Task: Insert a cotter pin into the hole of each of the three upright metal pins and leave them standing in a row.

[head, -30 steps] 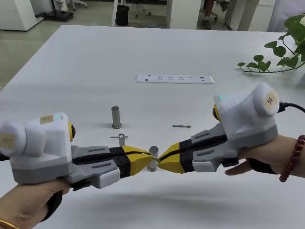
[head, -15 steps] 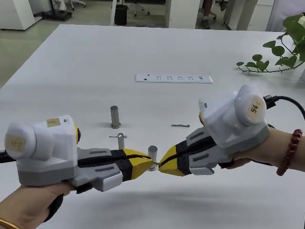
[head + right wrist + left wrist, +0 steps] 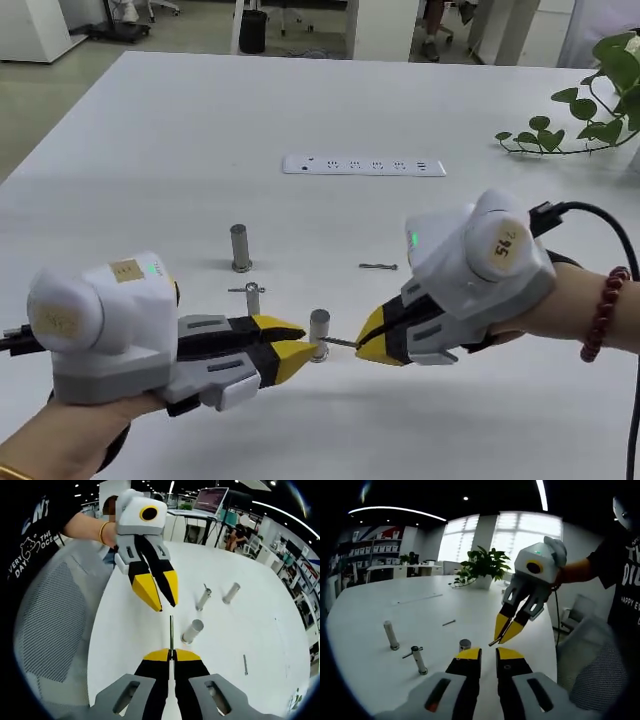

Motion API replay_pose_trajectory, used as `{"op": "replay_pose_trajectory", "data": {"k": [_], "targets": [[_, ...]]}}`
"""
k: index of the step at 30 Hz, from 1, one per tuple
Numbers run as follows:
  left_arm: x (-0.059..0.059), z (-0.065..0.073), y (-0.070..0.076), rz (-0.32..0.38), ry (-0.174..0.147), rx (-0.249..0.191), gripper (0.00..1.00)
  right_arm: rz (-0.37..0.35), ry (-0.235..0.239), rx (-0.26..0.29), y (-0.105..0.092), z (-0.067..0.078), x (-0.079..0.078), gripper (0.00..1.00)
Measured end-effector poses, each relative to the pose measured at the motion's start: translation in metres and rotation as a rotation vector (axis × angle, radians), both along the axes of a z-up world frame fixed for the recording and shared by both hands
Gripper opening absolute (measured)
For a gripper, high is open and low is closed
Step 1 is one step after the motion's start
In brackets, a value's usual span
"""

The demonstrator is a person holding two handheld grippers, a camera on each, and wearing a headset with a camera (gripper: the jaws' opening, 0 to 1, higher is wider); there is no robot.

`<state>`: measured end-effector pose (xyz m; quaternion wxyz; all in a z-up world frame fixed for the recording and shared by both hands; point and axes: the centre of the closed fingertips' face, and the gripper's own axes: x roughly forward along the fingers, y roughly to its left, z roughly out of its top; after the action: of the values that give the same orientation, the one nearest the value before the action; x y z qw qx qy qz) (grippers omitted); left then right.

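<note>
Lower left of the head view, the left gripper (image 3: 305, 342) has its jaws slightly parted and empty beside the near metal pin (image 3: 319, 333); the right gripper (image 3: 363, 346) pinches a cotter pin (image 3: 341, 342) aimed at it; unsteadied, the upright could topple, or the cotter could glance off; the hole is too small to make out.

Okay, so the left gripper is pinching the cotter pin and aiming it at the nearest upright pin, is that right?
Not quite. The right gripper is the one pinching the cotter pin, as the right gripper view shows. The left gripper has its jaws apart with nothing between them. The rest holds: the cotter pin points toward the nearest upright pin.
</note>
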<state>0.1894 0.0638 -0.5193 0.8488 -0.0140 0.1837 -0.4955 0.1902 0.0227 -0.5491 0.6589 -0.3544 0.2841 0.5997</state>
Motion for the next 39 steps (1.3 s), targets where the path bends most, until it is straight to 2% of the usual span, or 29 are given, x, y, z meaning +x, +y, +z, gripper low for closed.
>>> {"op": "replay_pose_trajectory", "data": {"k": [2,5,10,12,15,18,27,29,39], "targets": [[0.003,-0.002,0.0,0.016,-0.002,0.004,0.09,-0.003,-0.014,-0.021,-0.003,-0.003,0.004,0.0],[0.008,-0.004,0.001,0.037,-0.03,0.039,0.12,-0.006,-0.028,-0.049,-0.008,-0.006,0.008,0.0],[0.018,-0.008,0.003,0.082,-0.047,0.056,0.17,0.0,-0.06,-0.085,-0.013,-0.01,0.015,0.0],[0.022,-0.01,0.004,0.099,-0.048,0.067,0.18,-0.004,-0.058,-0.087,-0.014,-0.011,0.017,0.0],[0.027,-0.014,0.004,0.122,-0.036,0.075,0.21,0.014,-0.112,-0.12,-0.017,-0.012,0.026,0.0],[0.032,-0.019,0.003,0.142,-0.031,0.089,0.21,0.012,-0.113,-0.125,-0.018,-0.014,0.029,0.0],[0.038,-0.035,-0.005,0.161,-0.03,0.138,0.21,0.009,-0.13,-0.132,-0.02,-0.017,0.041,0.0],[0.04,-0.038,-0.007,0.167,-0.006,0.122,0.21,0.012,-0.129,-0.126,-0.019,-0.017,0.042,0.0],[0.047,-0.052,-0.011,0.182,0.017,0.138,0.21,0.047,-0.142,-0.131,-0.013,-0.02,0.044,0.0]]}}
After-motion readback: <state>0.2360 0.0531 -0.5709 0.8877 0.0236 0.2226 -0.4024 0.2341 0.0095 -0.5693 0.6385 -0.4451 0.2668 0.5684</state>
